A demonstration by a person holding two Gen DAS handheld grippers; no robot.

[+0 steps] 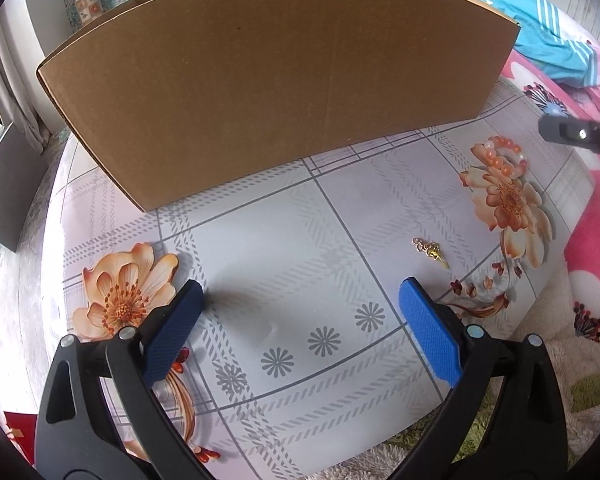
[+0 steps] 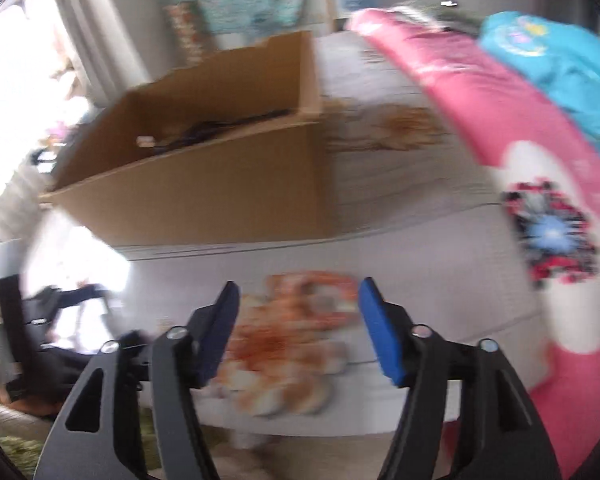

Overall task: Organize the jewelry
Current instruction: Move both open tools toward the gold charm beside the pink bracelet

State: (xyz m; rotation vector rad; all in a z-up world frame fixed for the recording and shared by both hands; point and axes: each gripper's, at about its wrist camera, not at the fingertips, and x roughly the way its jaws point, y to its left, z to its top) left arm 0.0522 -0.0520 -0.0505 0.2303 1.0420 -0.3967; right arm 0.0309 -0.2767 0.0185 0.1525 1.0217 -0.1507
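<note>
In the left wrist view my left gripper (image 1: 300,292) is open and empty above the flowered tablecloth (image 1: 284,248). A small gold chain piece (image 1: 431,251) lies just right of its right finger. An orange and white bead bracelet (image 1: 504,157) lies farther right on a printed flower. A brown cardboard box (image 1: 276,92) stands behind. The right gripper's tip (image 1: 572,131) shows at the right edge, near the bracelet. In the blurred right wrist view my right gripper (image 2: 298,296) is open and empty over the bracelet (image 2: 320,296). The box (image 2: 204,176) is open on top, with dark items inside.
A pink flowered blanket (image 2: 480,92) and a turquoise garment (image 1: 556,36) lie to the right of the table. A green and white shaggy rug (image 1: 440,452) lies below the table's near edge. A dark panel (image 1: 4,196) stands at the left.
</note>
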